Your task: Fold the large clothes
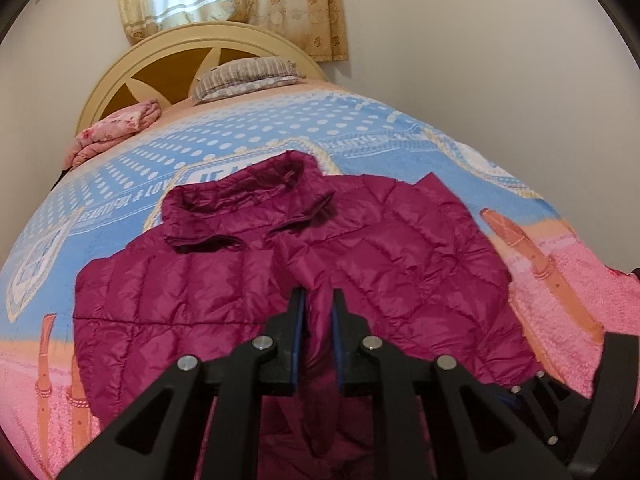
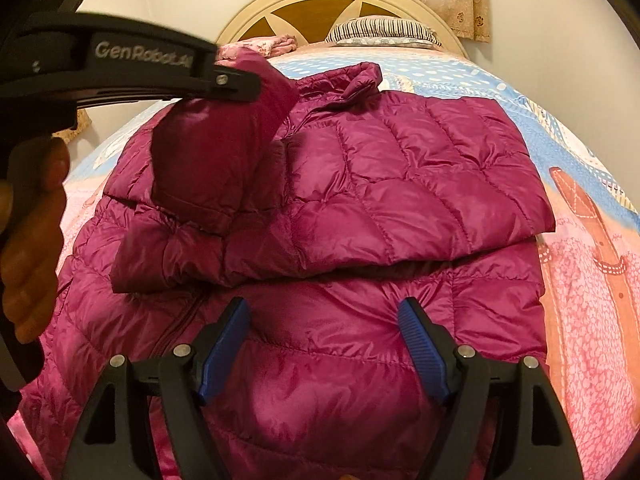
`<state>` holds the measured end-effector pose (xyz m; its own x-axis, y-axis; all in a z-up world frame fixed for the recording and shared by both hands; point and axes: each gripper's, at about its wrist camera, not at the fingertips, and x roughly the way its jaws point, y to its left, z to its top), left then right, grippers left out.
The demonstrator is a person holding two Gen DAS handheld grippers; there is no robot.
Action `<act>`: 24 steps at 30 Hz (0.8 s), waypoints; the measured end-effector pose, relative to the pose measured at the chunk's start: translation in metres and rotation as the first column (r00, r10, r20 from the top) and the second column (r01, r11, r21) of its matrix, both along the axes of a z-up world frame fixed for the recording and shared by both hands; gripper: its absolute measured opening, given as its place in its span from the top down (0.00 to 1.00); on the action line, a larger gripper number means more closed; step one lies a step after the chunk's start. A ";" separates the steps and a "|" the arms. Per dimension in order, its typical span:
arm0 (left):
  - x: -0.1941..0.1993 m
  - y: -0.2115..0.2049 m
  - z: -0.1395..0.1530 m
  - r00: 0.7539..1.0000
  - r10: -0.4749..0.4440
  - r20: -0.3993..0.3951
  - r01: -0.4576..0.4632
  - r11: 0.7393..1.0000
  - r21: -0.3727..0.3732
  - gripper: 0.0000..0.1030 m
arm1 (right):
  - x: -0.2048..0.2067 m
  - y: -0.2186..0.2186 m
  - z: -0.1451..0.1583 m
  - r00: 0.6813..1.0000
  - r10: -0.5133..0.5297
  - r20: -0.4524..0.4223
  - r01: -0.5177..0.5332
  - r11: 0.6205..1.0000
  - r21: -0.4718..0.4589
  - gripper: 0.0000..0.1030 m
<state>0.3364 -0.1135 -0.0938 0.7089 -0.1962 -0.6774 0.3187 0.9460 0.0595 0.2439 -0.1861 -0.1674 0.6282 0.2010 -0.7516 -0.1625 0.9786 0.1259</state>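
A magenta quilted puffer jacket (image 1: pixel 224 280) lies on the bed, collar toward the headboard. Its right sleeve is folded across the chest (image 2: pixel 420 184). My left gripper (image 1: pixel 319 308) is shut on a fold of the jacket's left sleeve and holds it lifted above the jacket body. In the right wrist view the left gripper (image 2: pixel 236 80) shows at the upper left with the sleeve (image 2: pixel 208 152) hanging from it. My right gripper (image 2: pixel 324 320) is open and empty, its blue pads (image 2: pixel 420 344) just above the jacket's lower front.
The bed has a blue and pink patterned blanket (image 1: pixel 400 136). A striped pillow (image 1: pixel 244 78) and a folded pink cloth (image 1: pixel 112 130) lie by the cream headboard (image 1: pixel 120 76). A curtain (image 1: pixel 232 0) hangs behind. White walls stand on both sides.
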 end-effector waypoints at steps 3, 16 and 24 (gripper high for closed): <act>-0.007 -0.005 0.007 0.999 -0.031 0.016 0.032 0.999 -0.010 0.67 | 0.000 0.000 0.000 1.000 0.000 0.000 0.000 1.000 0.000 0.24; -0.019 0.064 0.009 0.981 0.079 0.178 -0.103 0.986 0.134 0.12 | -0.001 0.001 0.001 1.000 -0.002 0.005 0.002 1.000 0.004 0.24; 0.007 0.141 -0.051 0.955 0.292 0.043 -0.295 0.948 0.121 0.12 | 0.001 -0.029 0.037 0.998 -0.065 0.010 0.060 0.970 0.235 0.24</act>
